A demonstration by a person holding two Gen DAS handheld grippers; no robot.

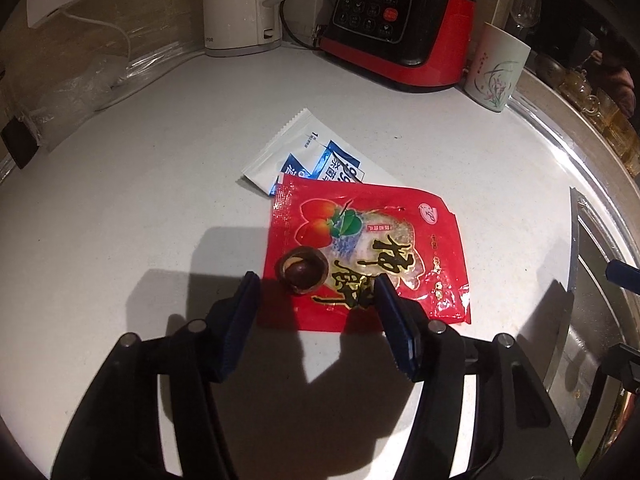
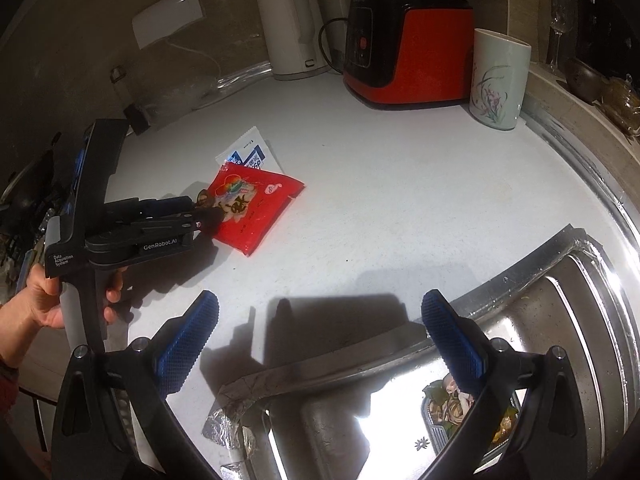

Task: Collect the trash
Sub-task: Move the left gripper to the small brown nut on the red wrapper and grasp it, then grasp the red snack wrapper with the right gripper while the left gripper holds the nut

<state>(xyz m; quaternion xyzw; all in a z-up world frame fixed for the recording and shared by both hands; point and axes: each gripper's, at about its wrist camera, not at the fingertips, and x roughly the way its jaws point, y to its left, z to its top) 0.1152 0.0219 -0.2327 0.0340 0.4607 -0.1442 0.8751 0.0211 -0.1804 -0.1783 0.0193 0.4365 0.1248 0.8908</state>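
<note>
A red snack wrapper (image 1: 372, 248) lies flat on the white counter (image 1: 140, 200), overlapping a white and blue sachet (image 1: 296, 156) behind it. A brown nut shell (image 1: 302, 274) sits on the wrapper's near left corner. My left gripper (image 1: 314, 284) hovers low with the shell between its blue pads, which do not touch it; its right finger is over the wrapper. In the right wrist view the left gripper (image 2: 204, 210) reaches the red wrapper (image 2: 256, 208) from the left. My right gripper (image 2: 320, 300) stands wide open and empty above the counter by the sink edge.
At the back stand a white kettle (image 1: 240, 4), a red and black blender base (image 1: 400, 28) and a flowered mug (image 1: 498, 68). A steel sink (image 2: 520, 300) lies at the right, with food scraps (image 2: 452, 400) in its strainer and crumpled foil (image 2: 232, 420) at its corner.
</note>
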